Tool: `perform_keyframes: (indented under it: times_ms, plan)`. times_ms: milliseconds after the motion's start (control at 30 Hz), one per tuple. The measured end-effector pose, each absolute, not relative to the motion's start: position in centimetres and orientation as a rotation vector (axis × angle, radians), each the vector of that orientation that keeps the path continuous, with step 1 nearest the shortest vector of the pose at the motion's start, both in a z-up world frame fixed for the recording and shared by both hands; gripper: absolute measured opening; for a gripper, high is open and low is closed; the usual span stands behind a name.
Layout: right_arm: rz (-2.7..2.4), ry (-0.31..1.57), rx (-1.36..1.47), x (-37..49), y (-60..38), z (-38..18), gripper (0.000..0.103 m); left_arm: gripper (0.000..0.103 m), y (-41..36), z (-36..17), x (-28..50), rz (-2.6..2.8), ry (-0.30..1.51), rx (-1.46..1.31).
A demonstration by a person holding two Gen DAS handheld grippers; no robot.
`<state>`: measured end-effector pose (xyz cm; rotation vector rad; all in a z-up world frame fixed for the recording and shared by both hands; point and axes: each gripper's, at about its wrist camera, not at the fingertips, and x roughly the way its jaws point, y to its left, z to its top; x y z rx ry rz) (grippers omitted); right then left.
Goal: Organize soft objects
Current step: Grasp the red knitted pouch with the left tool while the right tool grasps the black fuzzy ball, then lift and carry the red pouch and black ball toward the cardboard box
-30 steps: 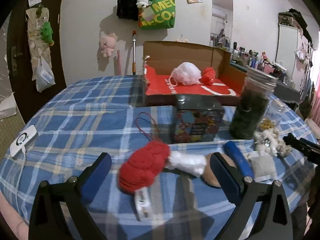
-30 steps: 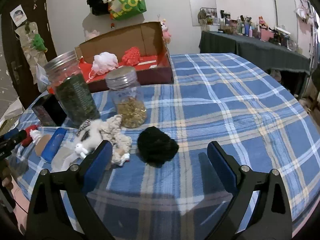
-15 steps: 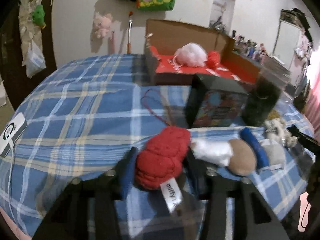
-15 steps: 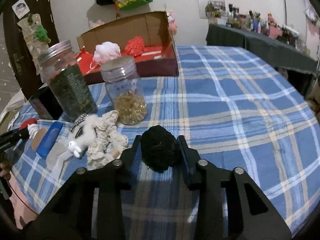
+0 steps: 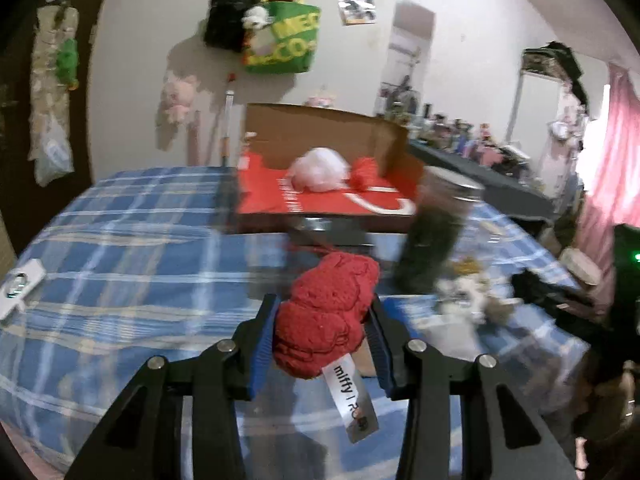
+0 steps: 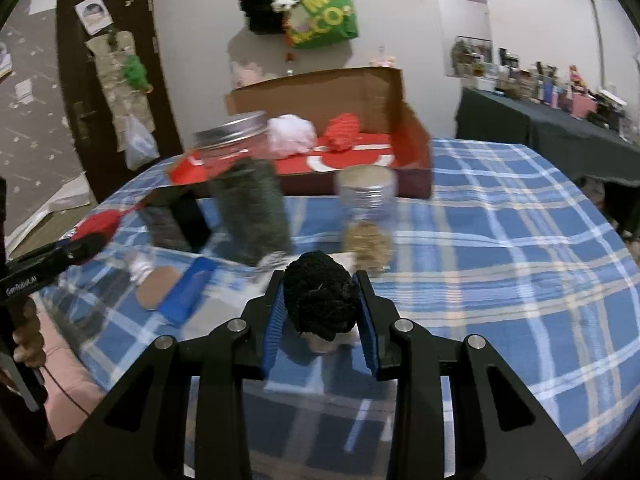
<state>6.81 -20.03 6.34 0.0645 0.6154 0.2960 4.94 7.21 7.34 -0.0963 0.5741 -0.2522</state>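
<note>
My left gripper point(image 5: 323, 304) is shut on a red knitted soft toy point(image 5: 328, 320) with a white "miffy" tag, held just above the blue plaid tablecloth point(image 5: 120, 264). My right gripper point(image 6: 320, 280) is shut on a black woolly ball point(image 6: 320, 304), also off the cloth. At the table's far side stands an open cardboard box point(image 5: 320, 136) with a red lining. It holds a white mesh puff point(image 5: 320, 170) and a red knitted piece point(image 5: 364, 172). The right wrist view shows the same box point(image 6: 340, 92) and, at the left, the left gripper point(image 6: 80, 246) with the red toy point(image 6: 100, 222).
A tall jar of dark green stuff point(image 6: 248, 208), a small jar with golden contents point(image 6: 366, 216) and a dark tin point(image 6: 176, 220) stand between me and the box. A blue bar point(image 6: 186, 290), a tan disc point(image 6: 154, 290) and a fluffy cream toy point(image 5: 468, 292) lie nearby. A white device point(image 5: 16, 288) lies at the left edge.
Both grippers went from wide open to shut: the left onto the red toy, the right onto the black ball. Both things have come up off the cloth.
</note>
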Motion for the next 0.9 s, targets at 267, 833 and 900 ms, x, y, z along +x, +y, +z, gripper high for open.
perform_keyframes:
  times_ms: [267,833,900]
  plan:
    - [0.371,0.638,0.050,7.3,-17.4,5.2,0.032,0.045,1.7,5.9,5.5,-0.379,0.619,-0.085]
    - [0.421,0.667,0.068,8.2,-17.6,4.5,0.032,0.045,-1.2,4.3,7.4,-0.423,0.696,-0.067]
    - [0.417,0.665,0.069,8.1,-17.9,4.6,0.032,0.045,-1.1,4.3,7.3,-0.422,0.696,-0.072]
